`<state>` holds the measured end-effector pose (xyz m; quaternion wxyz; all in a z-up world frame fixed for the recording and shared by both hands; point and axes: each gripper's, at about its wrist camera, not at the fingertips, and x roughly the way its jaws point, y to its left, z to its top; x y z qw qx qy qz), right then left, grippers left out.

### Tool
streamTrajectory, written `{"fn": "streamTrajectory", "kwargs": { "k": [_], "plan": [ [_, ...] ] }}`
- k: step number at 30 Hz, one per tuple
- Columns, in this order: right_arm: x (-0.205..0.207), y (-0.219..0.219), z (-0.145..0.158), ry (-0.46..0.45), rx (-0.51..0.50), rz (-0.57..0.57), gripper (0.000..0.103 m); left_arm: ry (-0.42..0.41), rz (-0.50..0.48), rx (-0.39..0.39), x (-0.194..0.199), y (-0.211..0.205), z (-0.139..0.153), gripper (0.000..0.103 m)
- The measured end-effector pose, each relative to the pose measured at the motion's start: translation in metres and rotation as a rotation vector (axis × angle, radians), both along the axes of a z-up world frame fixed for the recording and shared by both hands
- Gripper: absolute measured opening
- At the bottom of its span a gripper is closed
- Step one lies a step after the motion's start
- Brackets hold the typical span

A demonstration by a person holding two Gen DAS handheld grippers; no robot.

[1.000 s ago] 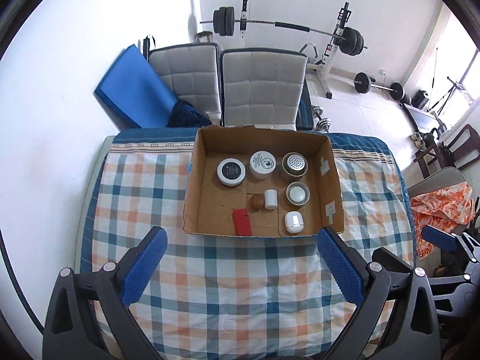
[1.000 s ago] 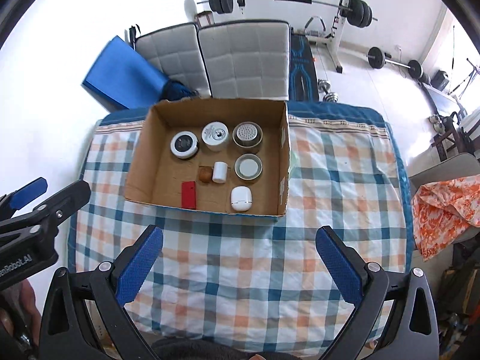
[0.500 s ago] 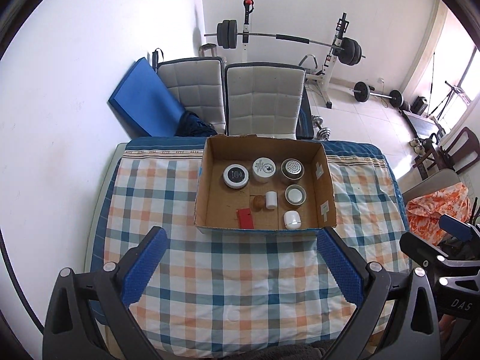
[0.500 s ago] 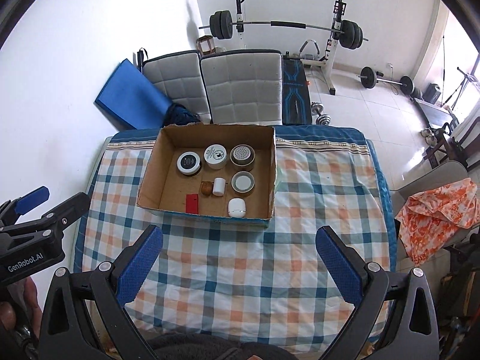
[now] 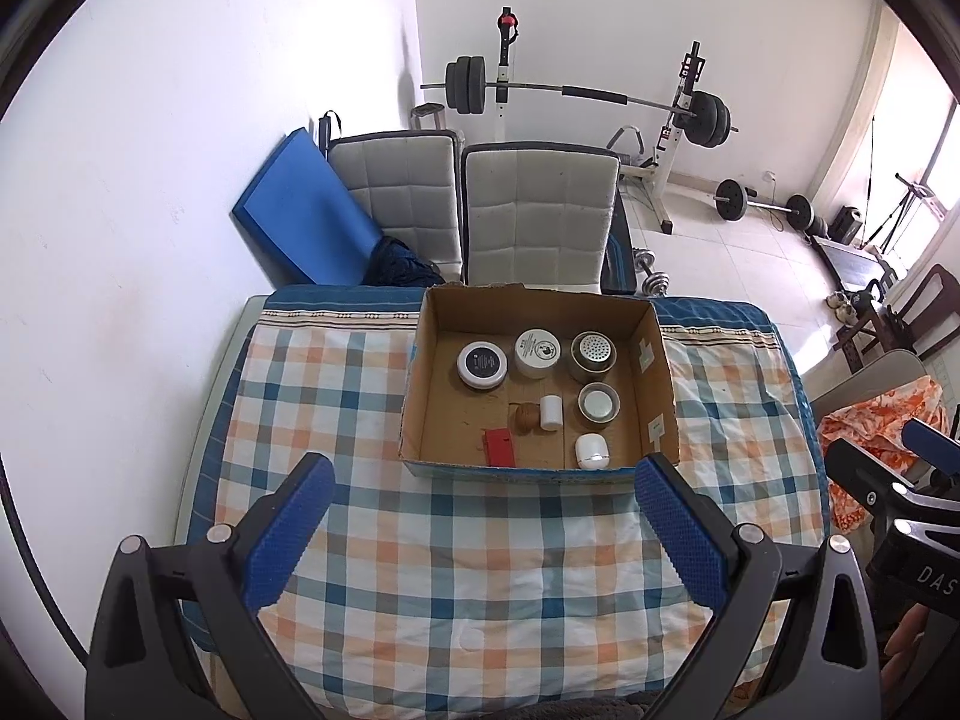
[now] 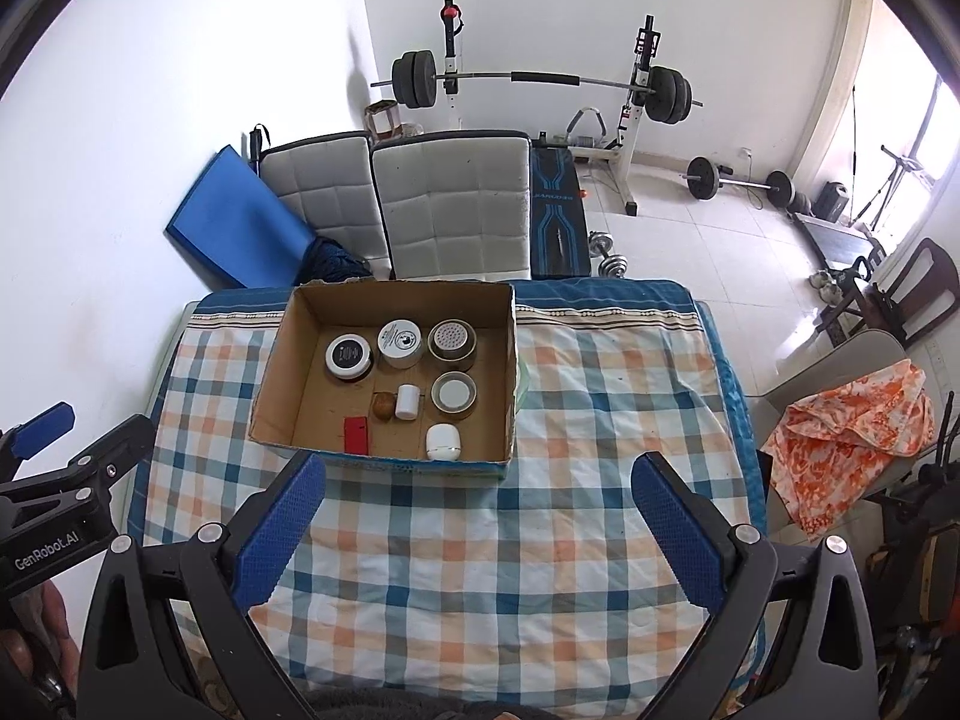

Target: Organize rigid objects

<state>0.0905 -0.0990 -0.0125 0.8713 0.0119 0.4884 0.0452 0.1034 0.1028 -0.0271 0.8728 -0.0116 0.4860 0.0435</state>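
- Left tongs (image 5: 480,531): released, fingers spread wide, nothing between them; held high above the near half of the bench (image 5: 456,588), which is covered by a checked cloth.
- Right tongs (image 6: 477,525): likewise released and empty, held high over the near half of the bench, to the right of the left tongs.
- Box (image 5: 414,396): open cardboard box standing at the far edge of the bench, a little left of centre in the right wrist view; all small things lie inside it.
- Far row in the box: black-lidded jar (image 5: 482,364), white jar (image 5: 537,352) and perforated tin (image 5: 593,352), side by side.
- Nearer the front wall: round tin (image 5: 598,402), white cylinder (image 5: 551,412) just beside a brown nut (image 5: 525,418), red block (image 5: 500,447) and white pod (image 5: 592,452), the last two close to the front wall.
- Step in hand, as judged: no thing remains on the cloth, so sorting looks finished or nearly so; the tongs appear to be standing off.
- To do any further move well: descend from straight above, since the box walls bar a sideways approach; the red block and pod leave little finger room against the front wall.
- Edges: the box's far wall meets the far edge of the bench, with chairs (image 5: 540,216) directly behind it; pushing the box away risks tipping it off.
- Open room: the near half and the right side of the bench are free cloth, ample for both tongs to travel low.
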Motion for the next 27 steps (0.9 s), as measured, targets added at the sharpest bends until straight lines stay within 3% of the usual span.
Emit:
{"fn": "streamTrajectory", "kwargs": {
  "k": [27],
  "plan": [
    [-0.0044,-0.0001,0.0087,-0.048,-0.03,-0.055,0.103,-0.02,-0.012,-0.001,-0.0015,-0.0044,0.0074,0.103]
  ]
}}
